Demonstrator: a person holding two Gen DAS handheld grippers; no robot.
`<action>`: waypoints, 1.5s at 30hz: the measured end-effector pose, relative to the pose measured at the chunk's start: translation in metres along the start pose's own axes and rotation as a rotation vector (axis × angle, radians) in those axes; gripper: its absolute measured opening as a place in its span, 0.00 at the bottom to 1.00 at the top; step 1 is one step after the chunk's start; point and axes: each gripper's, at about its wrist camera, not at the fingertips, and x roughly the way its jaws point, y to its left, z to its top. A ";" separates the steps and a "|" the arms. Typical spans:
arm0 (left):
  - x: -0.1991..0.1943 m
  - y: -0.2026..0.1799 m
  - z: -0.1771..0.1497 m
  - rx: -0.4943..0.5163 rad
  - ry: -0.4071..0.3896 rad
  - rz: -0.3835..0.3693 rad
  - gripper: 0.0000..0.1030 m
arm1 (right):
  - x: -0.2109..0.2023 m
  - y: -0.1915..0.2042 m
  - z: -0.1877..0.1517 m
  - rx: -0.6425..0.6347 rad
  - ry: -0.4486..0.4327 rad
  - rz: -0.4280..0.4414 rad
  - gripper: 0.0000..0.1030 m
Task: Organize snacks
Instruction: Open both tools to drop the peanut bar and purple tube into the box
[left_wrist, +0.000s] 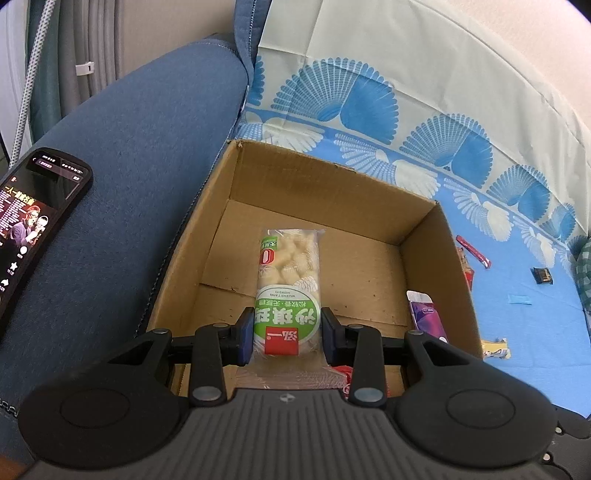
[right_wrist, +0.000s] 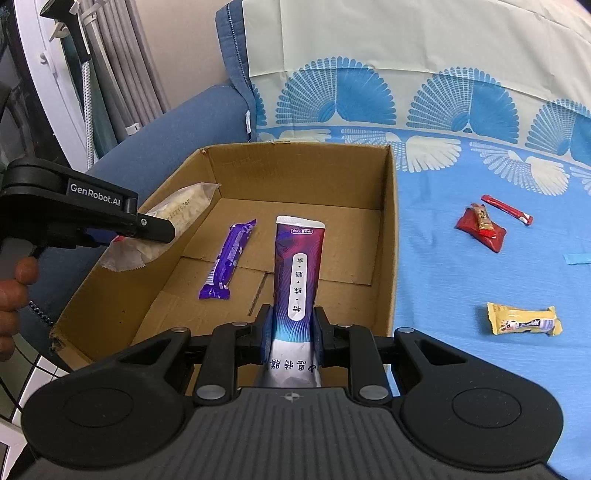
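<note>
Cardboard box (right_wrist: 388, 229) is held under both grippers. Green-labelled pack (left_wrist: 288, 295) is pinched by left gripper (left_wrist: 288, 334) over the box's left edge, long axis forward; purple sachet (right_wrist: 297, 273) is pinched by right gripper (right_wrist: 293, 334) above the near edge.

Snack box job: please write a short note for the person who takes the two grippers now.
Left gripper: shut on the green pastry pack, over the cardboard box.
Right gripper: shut on the purple pouch, also over the box.
Done: one purple bar lies in the box.
Left: release both, then collect the red packets, red stick and yellow candy from the blue cloth.
</note>
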 end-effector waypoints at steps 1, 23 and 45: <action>0.001 0.000 0.000 0.002 0.001 0.003 0.39 | 0.002 0.000 0.000 -0.001 0.001 0.000 0.23; -0.095 0.002 -0.066 0.009 -0.015 0.090 1.00 | -0.093 0.032 -0.032 0.023 0.006 -0.003 0.89; -0.225 -0.037 -0.112 0.007 -0.199 0.068 1.00 | -0.212 0.044 -0.071 0.013 -0.243 -0.026 0.98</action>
